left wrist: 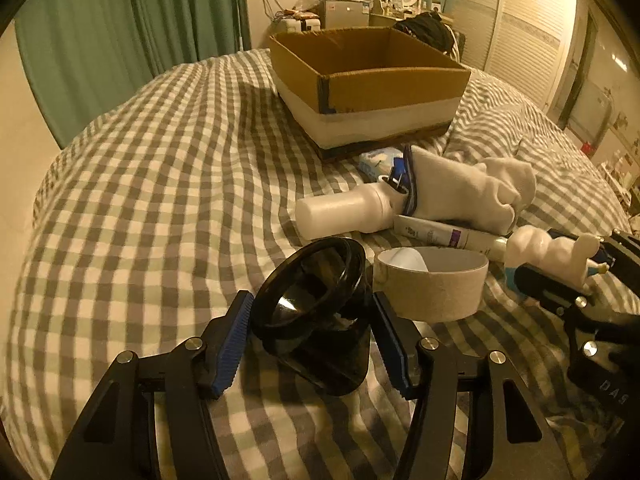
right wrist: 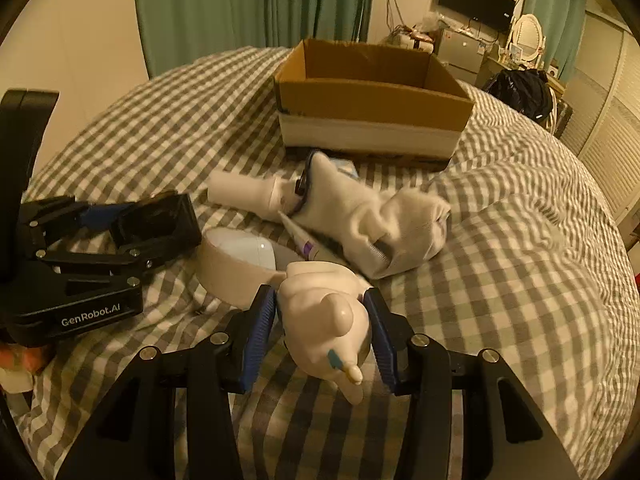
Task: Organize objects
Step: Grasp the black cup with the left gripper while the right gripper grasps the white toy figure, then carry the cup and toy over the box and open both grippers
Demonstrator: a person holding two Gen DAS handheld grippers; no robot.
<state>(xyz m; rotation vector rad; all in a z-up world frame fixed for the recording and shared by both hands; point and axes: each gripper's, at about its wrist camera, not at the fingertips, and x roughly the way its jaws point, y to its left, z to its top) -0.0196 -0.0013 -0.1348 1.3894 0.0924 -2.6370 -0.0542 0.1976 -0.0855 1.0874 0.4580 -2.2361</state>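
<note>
Presently the left tool (left wrist: 312, 332) is pinching a glossy black funnel-shaped object (left wrist: 316, 320) between its blue pads, low over the checked bed (left wrist: 160, 200). The right tool (right wrist: 322, 336) is gripping a white figurine (right wrist: 324, 312). Just ahead of both are lying a tape roll (left wrist: 430, 284), a tube (left wrist: 444, 236), a white bottle (left wrist: 344, 210) and a sock (left wrist: 464, 188). Beyond these an open cardboard box (left wrist: 384, 88) is standing, with bare bedding lying left of it.

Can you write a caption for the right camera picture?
Right gripper squeezes a white toy figure above the checked bed.
</note>
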